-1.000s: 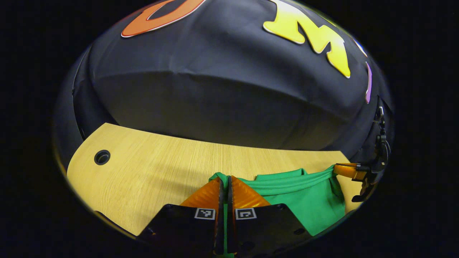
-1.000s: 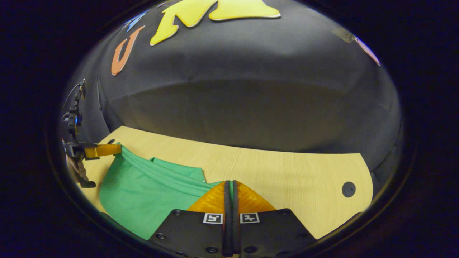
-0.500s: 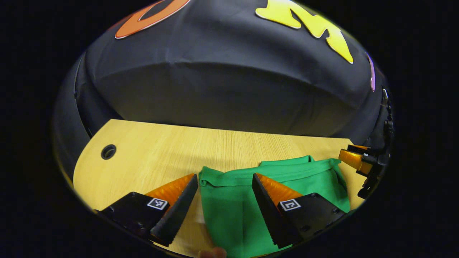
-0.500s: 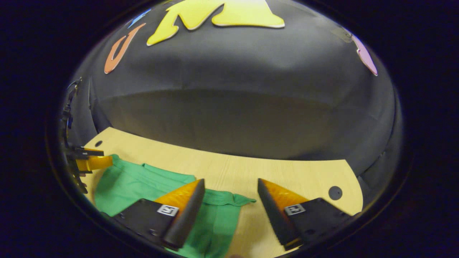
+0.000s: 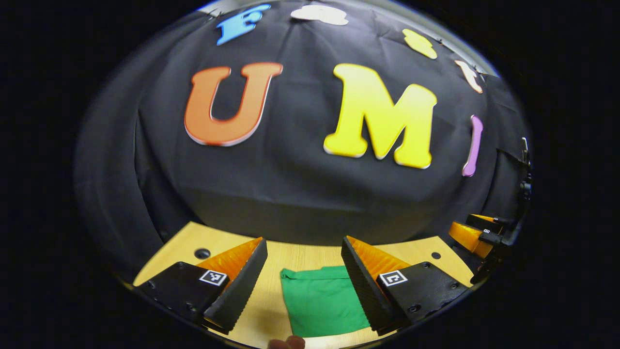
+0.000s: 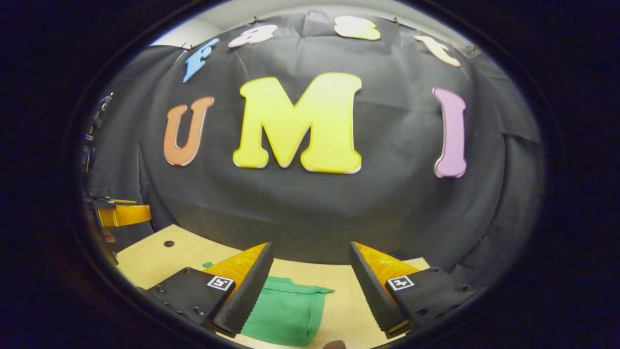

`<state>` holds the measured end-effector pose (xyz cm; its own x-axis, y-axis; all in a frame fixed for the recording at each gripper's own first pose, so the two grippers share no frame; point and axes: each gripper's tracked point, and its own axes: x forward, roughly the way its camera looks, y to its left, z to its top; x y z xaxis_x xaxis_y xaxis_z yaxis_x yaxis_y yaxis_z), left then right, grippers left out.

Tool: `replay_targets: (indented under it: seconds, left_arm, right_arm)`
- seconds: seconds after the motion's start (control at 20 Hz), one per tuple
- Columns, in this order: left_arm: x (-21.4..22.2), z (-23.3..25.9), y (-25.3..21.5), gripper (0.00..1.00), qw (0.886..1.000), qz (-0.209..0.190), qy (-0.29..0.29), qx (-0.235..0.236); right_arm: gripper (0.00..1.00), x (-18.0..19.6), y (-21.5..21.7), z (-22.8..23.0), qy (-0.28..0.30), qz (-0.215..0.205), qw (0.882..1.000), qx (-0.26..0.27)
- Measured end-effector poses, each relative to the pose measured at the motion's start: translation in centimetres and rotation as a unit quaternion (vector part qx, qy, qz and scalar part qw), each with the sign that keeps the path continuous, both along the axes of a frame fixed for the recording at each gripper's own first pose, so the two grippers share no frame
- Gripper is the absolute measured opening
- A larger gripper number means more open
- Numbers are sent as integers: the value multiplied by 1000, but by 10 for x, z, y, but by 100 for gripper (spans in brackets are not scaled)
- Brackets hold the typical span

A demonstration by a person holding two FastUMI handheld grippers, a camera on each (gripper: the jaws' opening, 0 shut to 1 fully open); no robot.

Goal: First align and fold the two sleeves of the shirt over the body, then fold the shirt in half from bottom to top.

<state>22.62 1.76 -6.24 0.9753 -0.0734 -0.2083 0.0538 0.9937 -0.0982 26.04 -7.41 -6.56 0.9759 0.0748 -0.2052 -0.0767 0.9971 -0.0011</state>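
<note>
**A:** What do you see on your left side?

**B:** In the left gripper view my left hand-held gripper [image 5: 302, 261] has its jaws spread wide, with nothing between them. It hangs above the desk [image 5: 184, 245] and touches no cloth. Through the gap I look down on the green shirt [image 5: 322, 300], which lies flat on the light wood as a compact folded piece. Its far edge runs straight across, and a small tuck shows at the far left corner. A cable hole [image 5: 202, 253] sits in the desk at the far left, well apart from the shirt.

**A:** And the right one?

**B:** My right hand-held gripper [image 6: 310, 269] is also opened wide and empty, held up off the desk. In the right gripper view the shirt lies below it, toward the left finger [image 6: 244, 293], which covers part of the cloth. A hemmed edge runs along the shirt's far side to a small point at the right. The wood to the right of the shirt is bare.

**A:** Can you see one gripper from the other?

**B:** Yes. In the left gripper view the right one appears at the far right edge, raised above the desk. In the right gripper view the left one appears at the left edge, beside the black booth wall [image 6: 310, 203]. From there I cannot judge how either one's jaws stand.

**A:** Anything else near you?

**B:** A fingertip [image 5: 286, 342] at the bottom edge of the left gripper view.
</note>
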Motion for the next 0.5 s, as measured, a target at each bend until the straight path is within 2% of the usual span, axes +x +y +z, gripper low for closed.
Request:
replay_targets:
  seconds: [0.15,0.3,0.5]
  left_arm:
    - [-63,61,-3,98,999,10,-36,8]
    - [-126,93,-8,98,998,25,-59,0]
    - [-198,98,-18,98,997,21,-73,6]
  right_arm:
    - [98,-57,6,52,-34,-11,999,17]
    - [99,-120,20,76,-41,-9,999,33]
    - [98,-195,22,84,-60,-20,998,26]
